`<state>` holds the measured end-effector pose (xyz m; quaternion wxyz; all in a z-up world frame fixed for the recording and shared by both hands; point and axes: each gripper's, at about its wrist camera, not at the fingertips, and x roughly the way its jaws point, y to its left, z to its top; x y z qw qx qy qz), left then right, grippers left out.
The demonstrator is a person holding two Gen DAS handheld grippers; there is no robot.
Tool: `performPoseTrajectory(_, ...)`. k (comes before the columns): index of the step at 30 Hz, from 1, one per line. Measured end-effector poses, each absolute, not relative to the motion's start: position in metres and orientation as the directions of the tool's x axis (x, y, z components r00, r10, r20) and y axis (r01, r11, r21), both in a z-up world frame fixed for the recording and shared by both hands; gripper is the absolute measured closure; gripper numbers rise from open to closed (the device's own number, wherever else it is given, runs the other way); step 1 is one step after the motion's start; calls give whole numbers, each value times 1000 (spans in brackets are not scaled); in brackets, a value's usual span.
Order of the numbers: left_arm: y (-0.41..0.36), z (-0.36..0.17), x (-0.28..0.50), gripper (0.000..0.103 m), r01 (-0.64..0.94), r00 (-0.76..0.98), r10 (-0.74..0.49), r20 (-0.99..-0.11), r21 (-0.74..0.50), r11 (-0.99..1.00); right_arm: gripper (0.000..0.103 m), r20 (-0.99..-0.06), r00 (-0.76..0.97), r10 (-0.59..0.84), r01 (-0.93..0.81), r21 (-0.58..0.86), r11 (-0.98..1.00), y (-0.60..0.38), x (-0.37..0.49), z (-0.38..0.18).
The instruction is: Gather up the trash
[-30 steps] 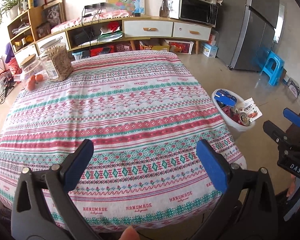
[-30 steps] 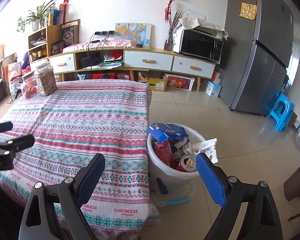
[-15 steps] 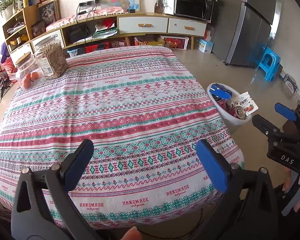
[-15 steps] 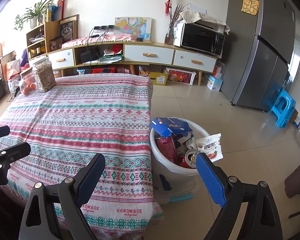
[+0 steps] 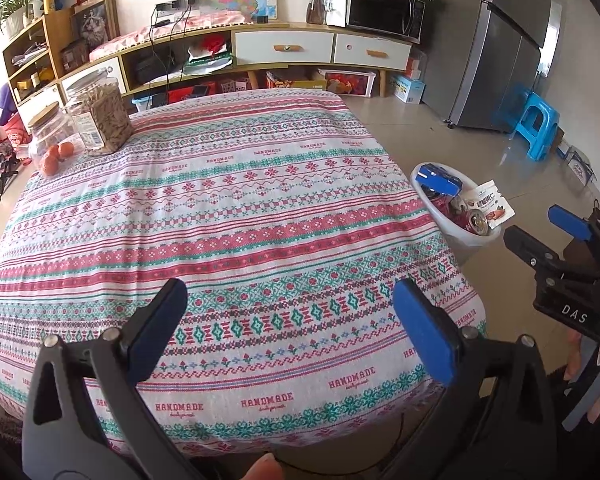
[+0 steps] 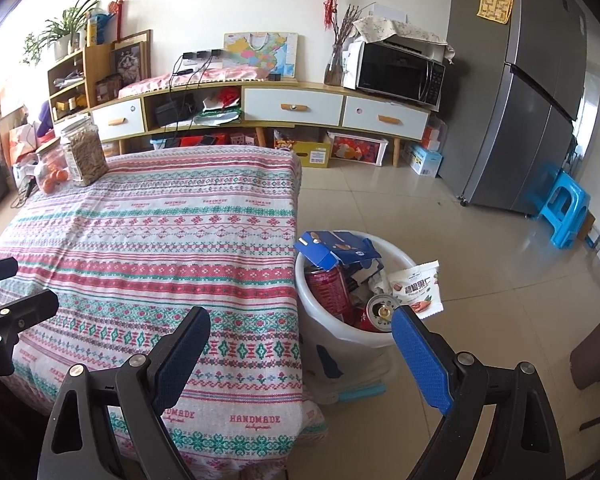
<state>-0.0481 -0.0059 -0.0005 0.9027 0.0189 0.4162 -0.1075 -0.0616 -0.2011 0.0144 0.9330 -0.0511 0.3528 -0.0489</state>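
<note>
Bright daylight from the left, glare on floor tiles (image 6: 440, 216), fisheye-bent, dark-vignetted edges

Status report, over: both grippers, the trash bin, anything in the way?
Left gripper open, empty, over tablecloth. Right gripper open, empty, near white bin. Bin full: cans, blue carton, snack packet on rim. Nothing in the way.

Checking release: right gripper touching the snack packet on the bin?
Apart. Right wrist view: the open right gripper is empty; the snack packet rests on the bin rim.
</note>
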Motion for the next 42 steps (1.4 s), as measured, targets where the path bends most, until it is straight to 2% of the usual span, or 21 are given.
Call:
performPoseTrajectory(24, -6, 0, -48, 1, 212, 625, -185, -759, -63, 975, 10, -653, 747, -128, 56, -131, 990, -201, -62, 14)
performPoseTrajectory(42, -5, -1, -46, 1, 191, 632, -143, -762, -26, 981, 10, -652, 747, -132, 56, -135, 989, -202, -62, 16)
